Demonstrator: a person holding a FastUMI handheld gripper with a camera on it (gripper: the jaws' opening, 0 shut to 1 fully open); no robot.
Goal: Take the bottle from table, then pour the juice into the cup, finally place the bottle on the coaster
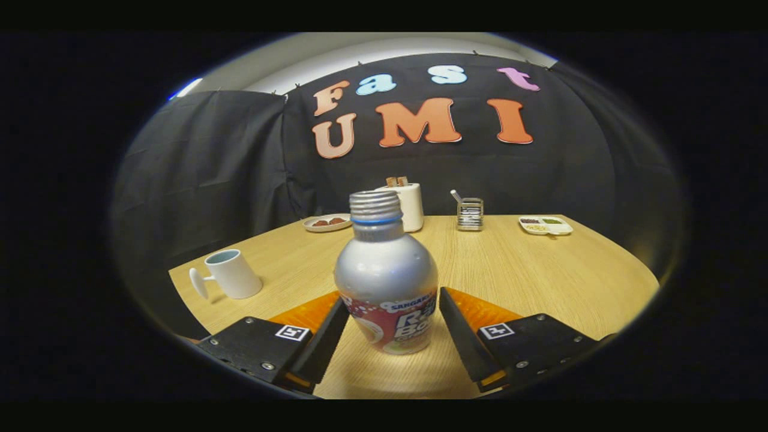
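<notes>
A silver metal bottle point(386, 270) with a threaded open neck and a red label stands upright between my fingers, its base on or just above the wooden table point(540, 276). My gripper point(393, 303) is shut on the bottle, each finger pressing a side of the label band. A white cup point(233, 273), handle pointing left, stands on the table ahead and to the left of the left finger, well apart from the bottle.
At the table's far edge stand a small plate with brown pieces point(326, 222), a white holder point(409, 206) behind the bottle's neck, a wire caddy point(469, 213) and a divided white dish point(545, 225). The table's left edge runs just past the cup.
</notes>
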